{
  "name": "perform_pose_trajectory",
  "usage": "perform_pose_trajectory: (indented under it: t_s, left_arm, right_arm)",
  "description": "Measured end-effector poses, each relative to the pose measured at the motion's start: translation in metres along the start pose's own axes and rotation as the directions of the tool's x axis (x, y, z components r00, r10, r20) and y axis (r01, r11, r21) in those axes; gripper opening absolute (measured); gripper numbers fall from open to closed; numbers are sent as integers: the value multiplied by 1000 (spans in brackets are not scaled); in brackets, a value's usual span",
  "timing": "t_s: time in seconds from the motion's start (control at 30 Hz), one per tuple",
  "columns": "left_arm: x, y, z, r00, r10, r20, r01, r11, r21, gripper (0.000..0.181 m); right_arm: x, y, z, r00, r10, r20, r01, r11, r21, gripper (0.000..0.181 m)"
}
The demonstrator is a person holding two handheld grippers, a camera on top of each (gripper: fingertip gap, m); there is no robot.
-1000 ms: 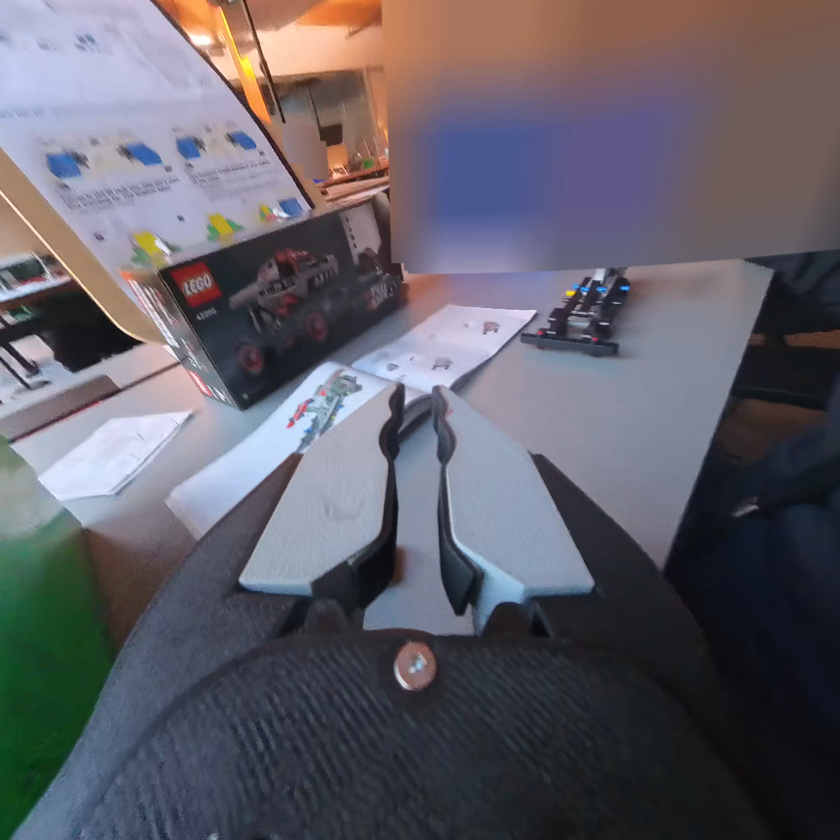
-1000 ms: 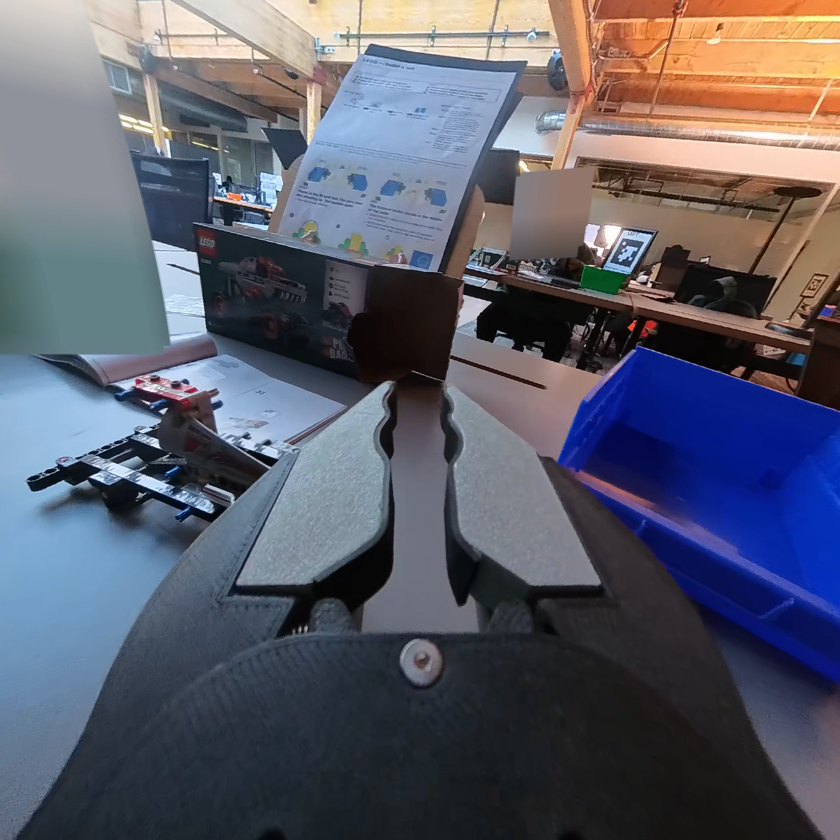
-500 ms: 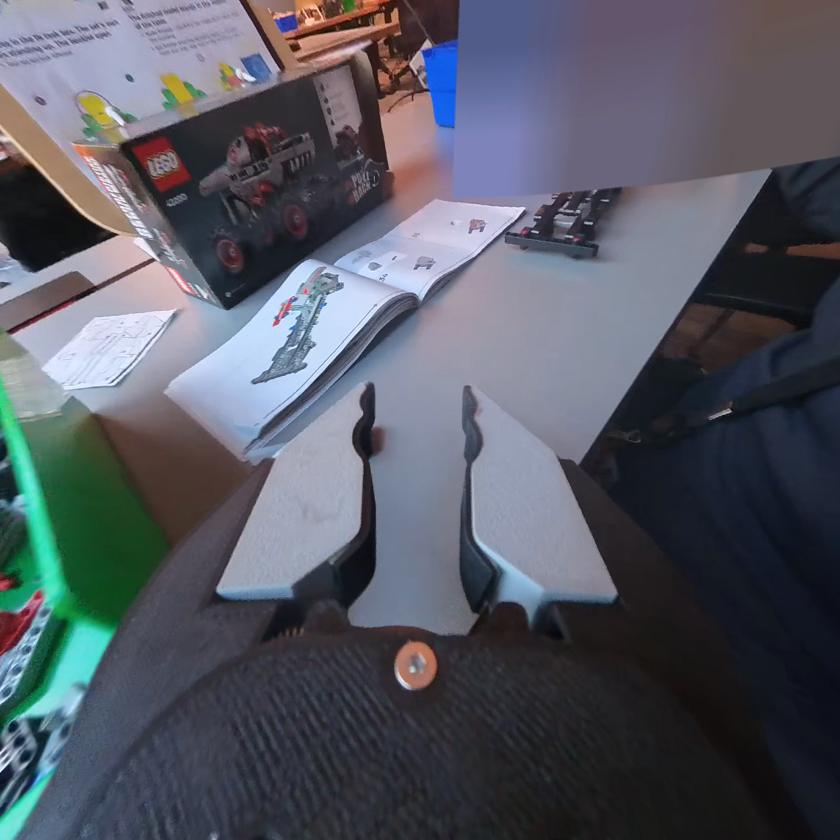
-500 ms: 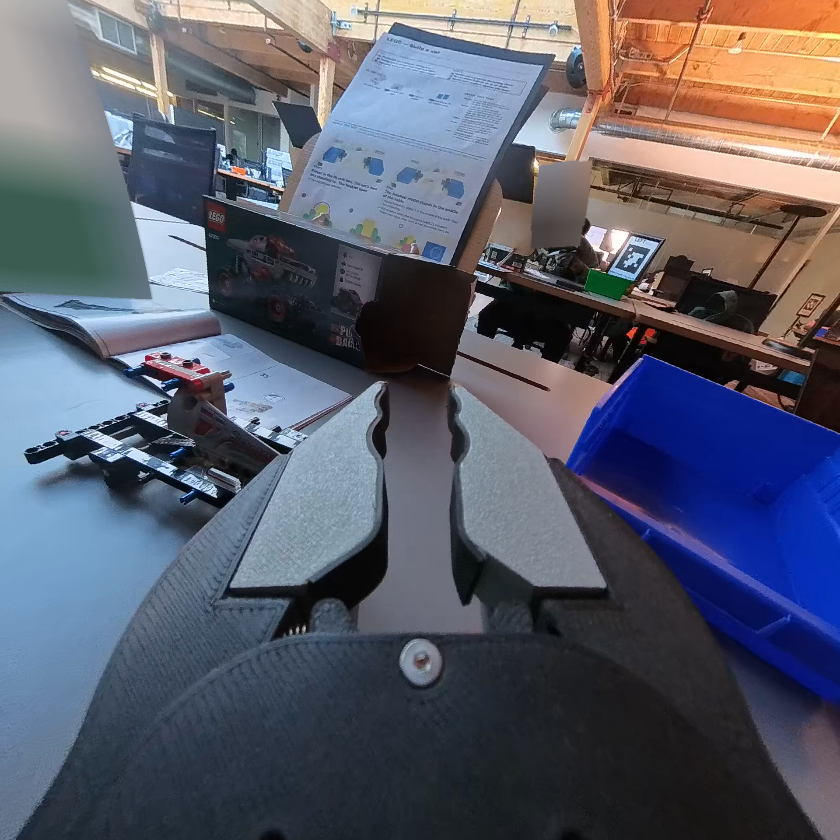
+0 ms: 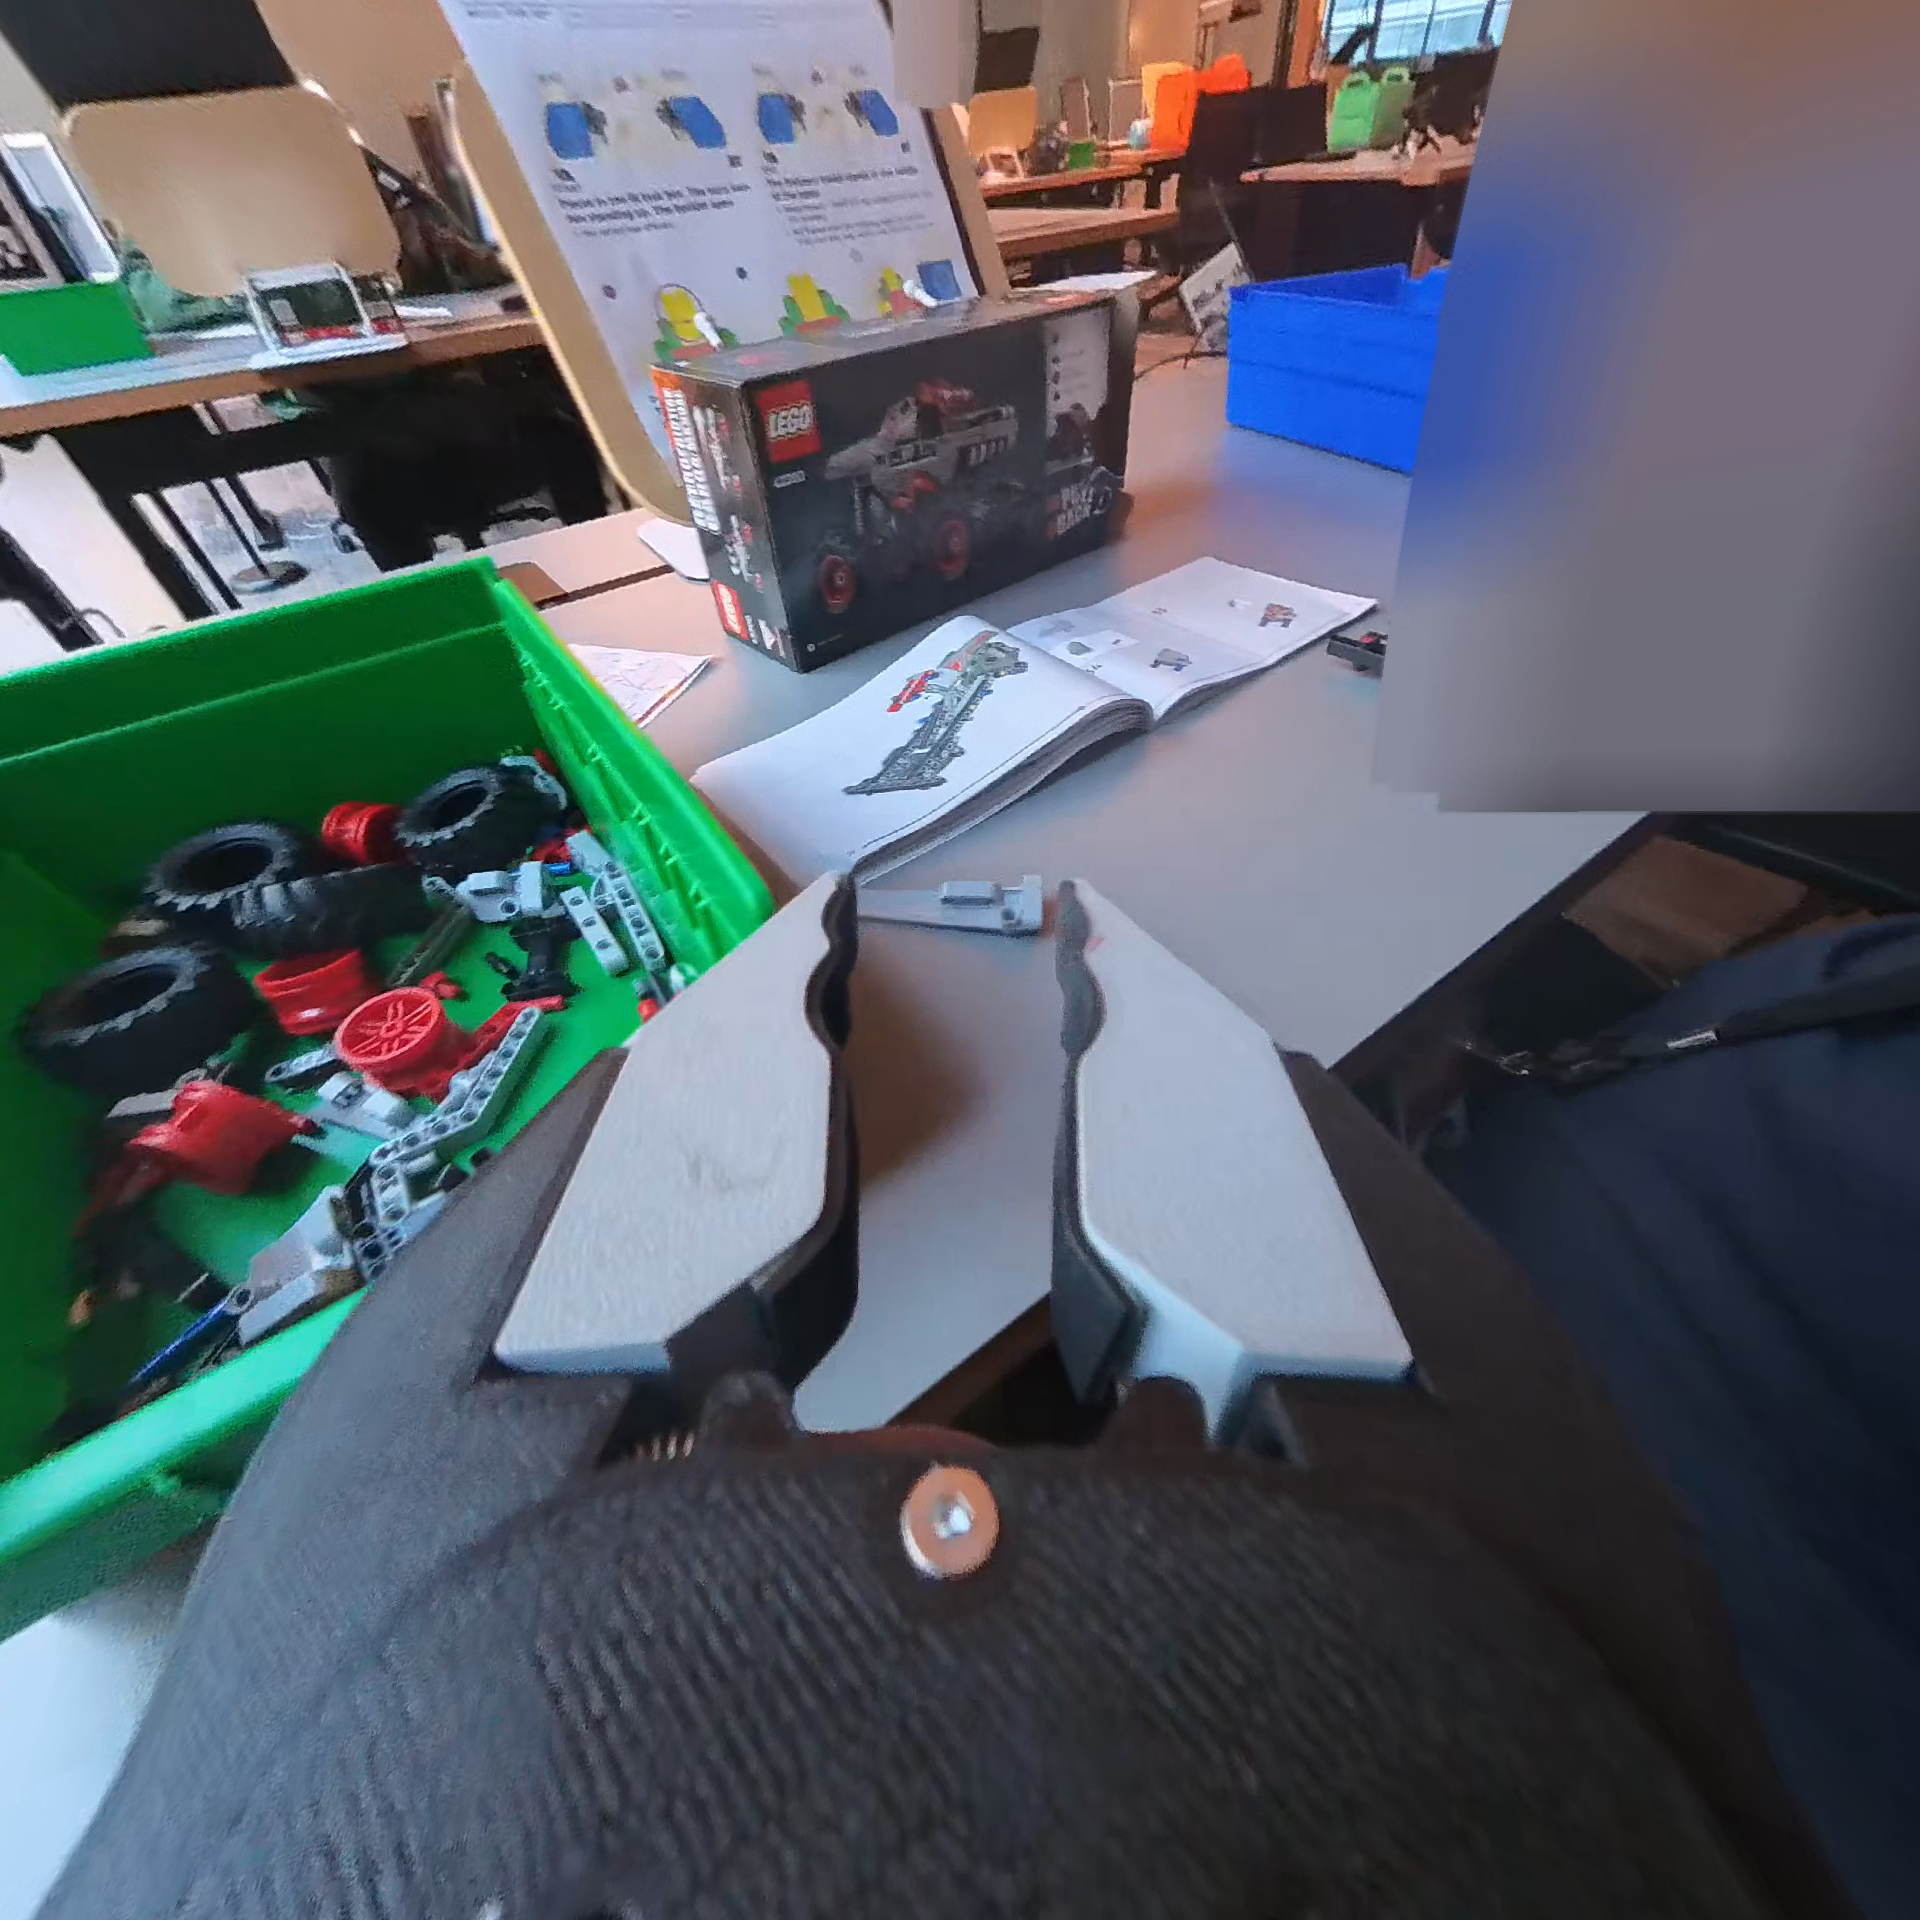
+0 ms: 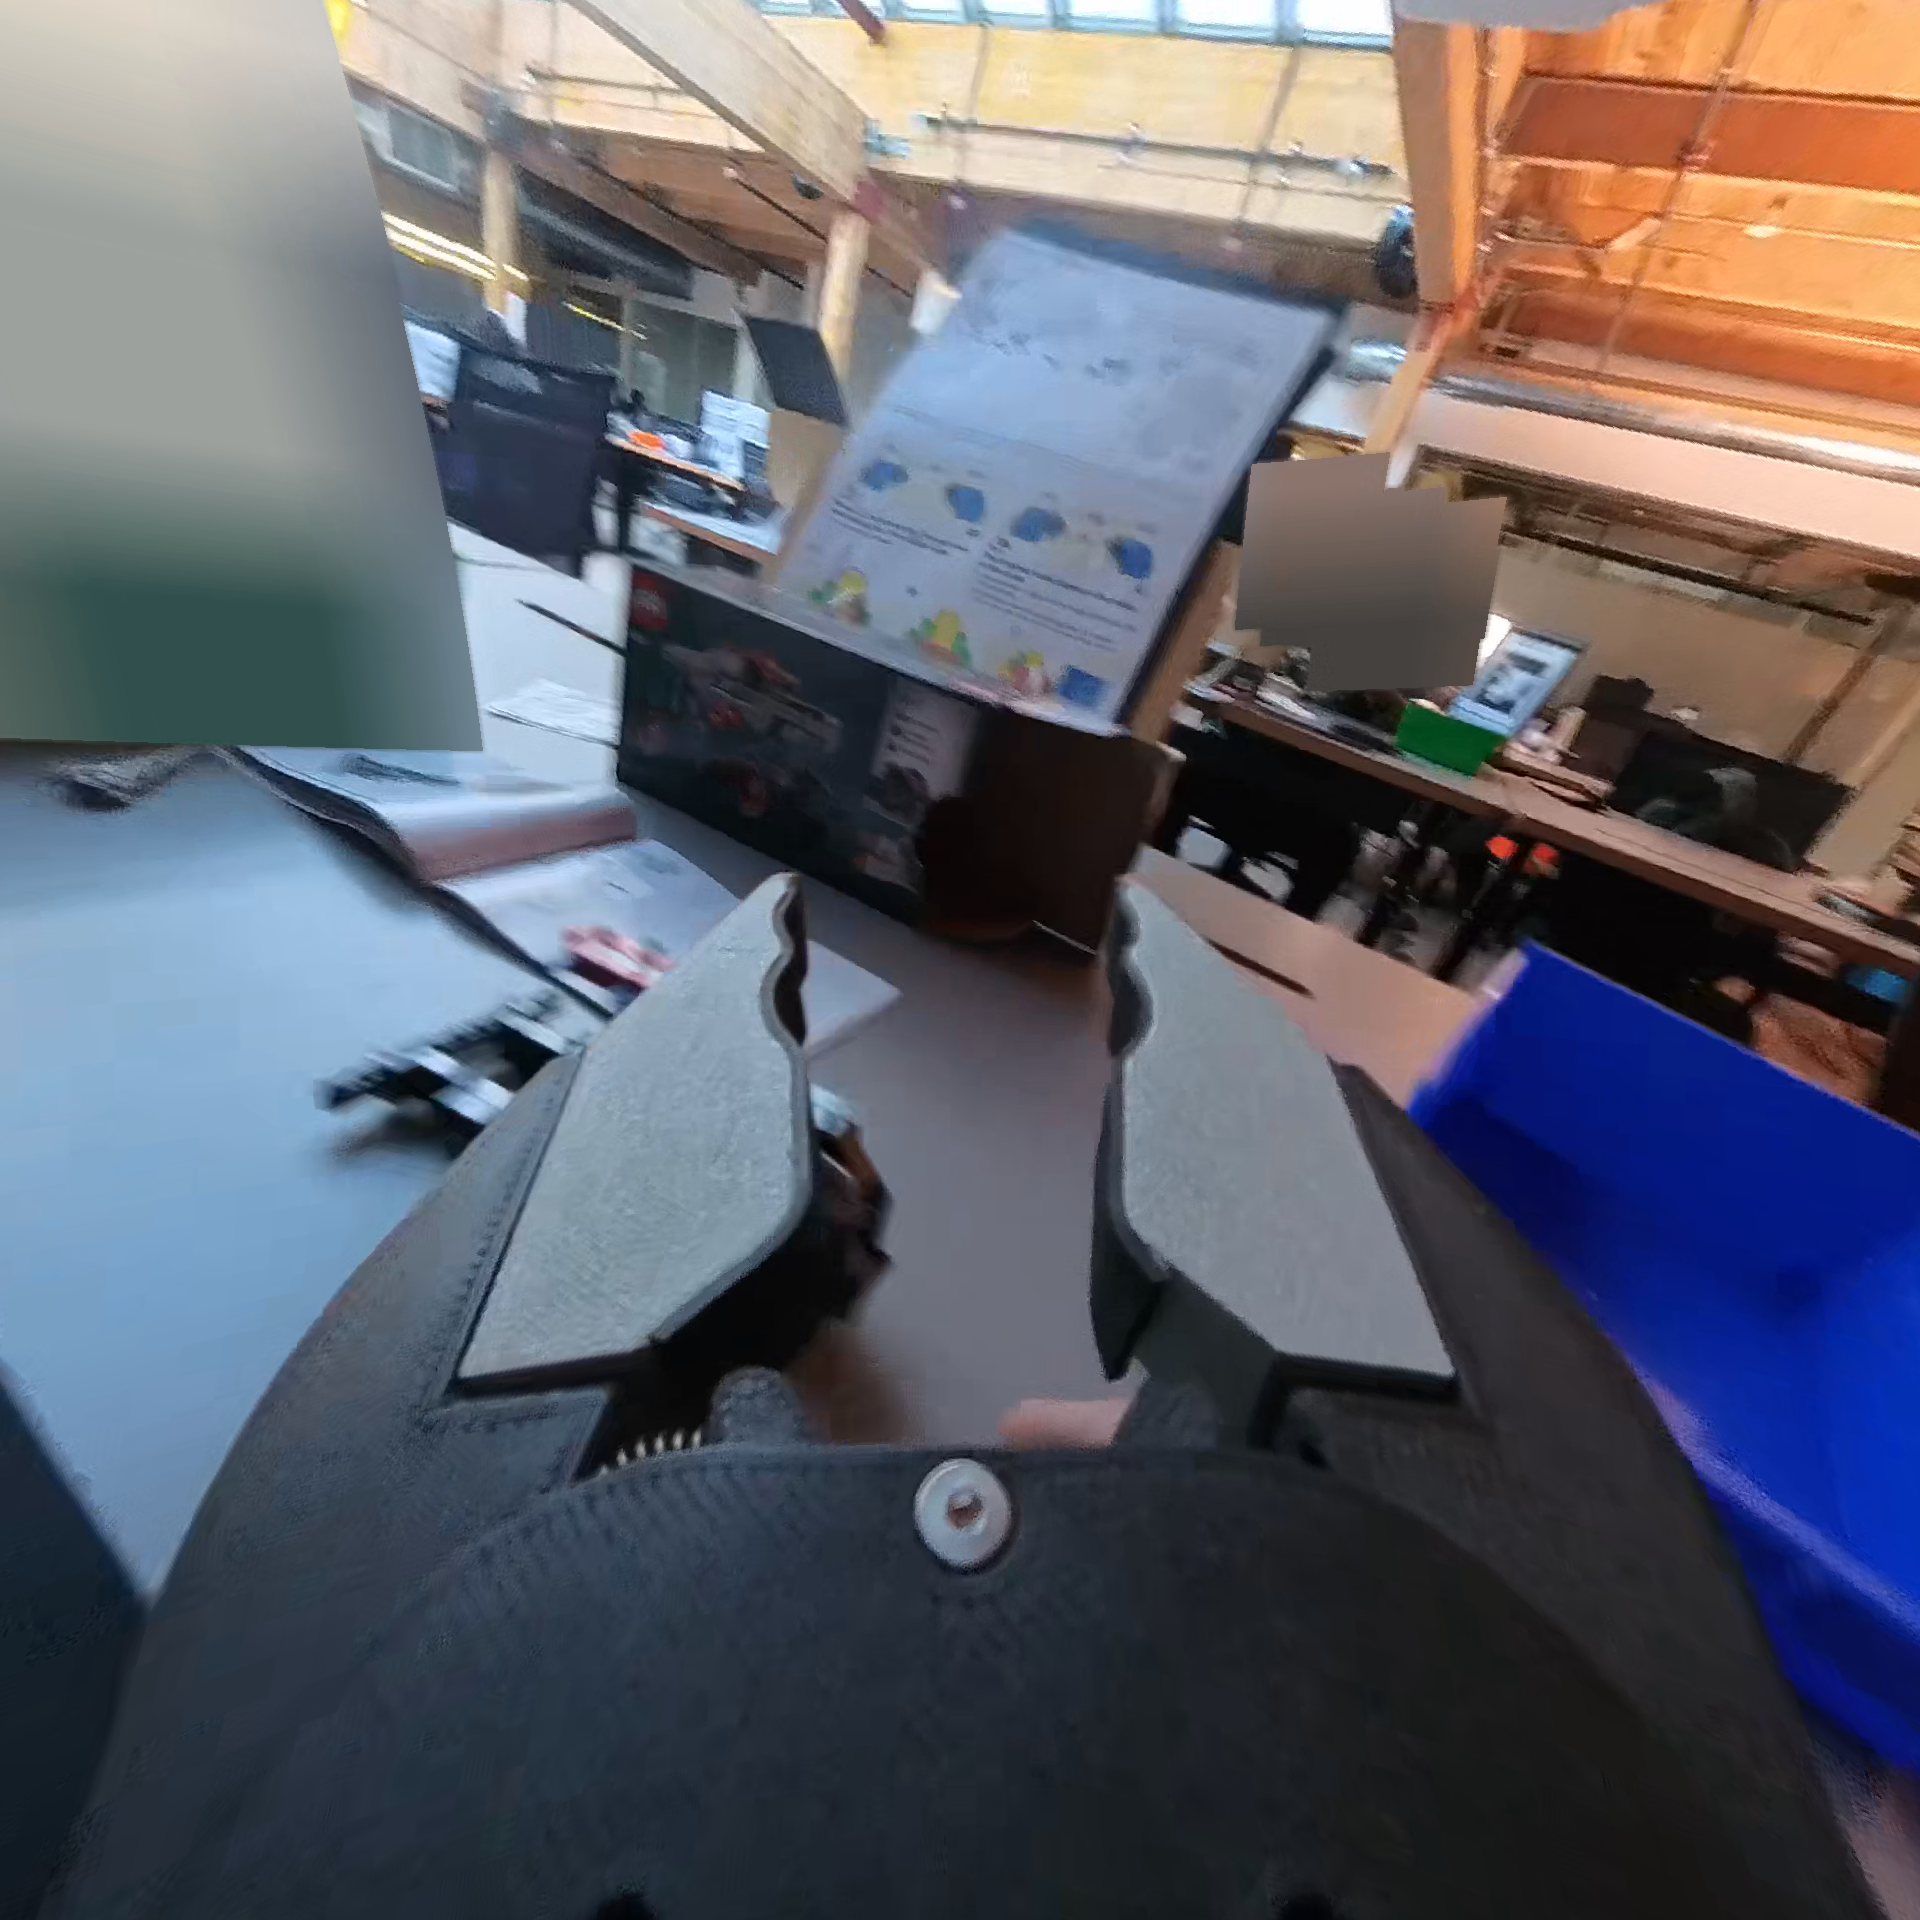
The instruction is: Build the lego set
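Observation:
My left gripper (image 5: 951, 914) is open and empty above the grey table, its tips just short of a small grey lego piece (image 5: 961, 902) lying on the table. A green bin (image 5: 644, 790) to its left holds black tyres, red rims and several loose grey pieces. An open instruction booklet (image 5: 987, 707) lies beyond. My right gripper (image 6: 956, 966) is open and empty. The partly built black chassis (image 6: 447, 1065) lies on the table to its left, blurred and partly hidden behind the left finger.
The lego box (image 5: 904, 468) stands at the back with a printed sheet on a stand (image 5: 707, 177) behind it; both also show in the right wrist view (image 6: 831, 748). A blue bin (image 6: 1683, 1195) sits on the right. The table edge (image 5: 1475, 935) runs near the left gripper. My hands' fingertips stand some 50 cm from each other.
The left gripper swung left and opened wider, bringing the green bin and a small grey piece into view. The right gripper opened wide and shifted; its view is blurred.

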State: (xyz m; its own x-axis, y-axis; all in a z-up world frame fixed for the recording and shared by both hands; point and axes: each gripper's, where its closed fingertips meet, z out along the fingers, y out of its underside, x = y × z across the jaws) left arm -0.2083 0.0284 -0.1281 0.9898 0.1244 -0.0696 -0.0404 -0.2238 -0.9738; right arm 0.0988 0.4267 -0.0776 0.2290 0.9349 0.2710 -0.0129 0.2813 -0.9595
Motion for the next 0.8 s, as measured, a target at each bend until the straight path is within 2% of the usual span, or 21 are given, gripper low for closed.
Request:
perform_pose_trajectory:
  t_s: [0.03,0.1,0.17,0.27,0.33,0.37,0.4,0.5,0.63,0.67,0.73,0.8]
  left_arm:
    - [-3,1,-3,1000,-11,12,11,1000,4,35]
    - [-3,3,-4,999,-44,1,44,999,13,35]
    - [-2,6,-4,998,-69,-6,69,997,19,35]
    - [2,11,-4,997,-81,-4,81,996,35,34]
    - [7,10,-3,995,-93,-32,95,994,57,34]
    - [10,7,-2,994,-98,-52,101,993,69,35]
    - [13,2,-1,991,-104,-80,110,991,78,37]
    - [16,-17,-1,986,-101,-132,115,988,102,43]
    - [-2,-19,-2,992,-41,-123,54,993,106,52]
    - [-2,-22,-2,986,-22,-163,44,991,129,54]
    - [14,-30,-7,937,66,-343,9,977,214,53]
    - [36,-34,-18,825,164,-541,-16,963,268,52]
  right_arm:
    - [-17,-18,0,999,-10,53,9,1000,23,59]
    - [-60,-48,1,980,-56,189,48,998,47,53]
    - [-105,-59,9,945,-56,322,55,998,13,48]
    - [-175,-47,34,861,97,500,-58,994,-93,52]
    - [-227,-29,47,748,205,632,-116,977,-179,48]
    - [-246,-18,56,718,218,661,-104,973,-208,40]
    - [-257,-7,68,725,202,659,-74,973,-218,34]
    - [-274,20,99,750,109,652,56,972,-227,33]
    - [-304,30,120,664,168,728,13,972,-235,37]
    - [-308,34,127,659,181,730,27,964,-263,36]
    - [-316,25,139,635,181,751,-7,974,-228,37]
    - [-326,9,143,585,206,784,-78,977,-198,39]
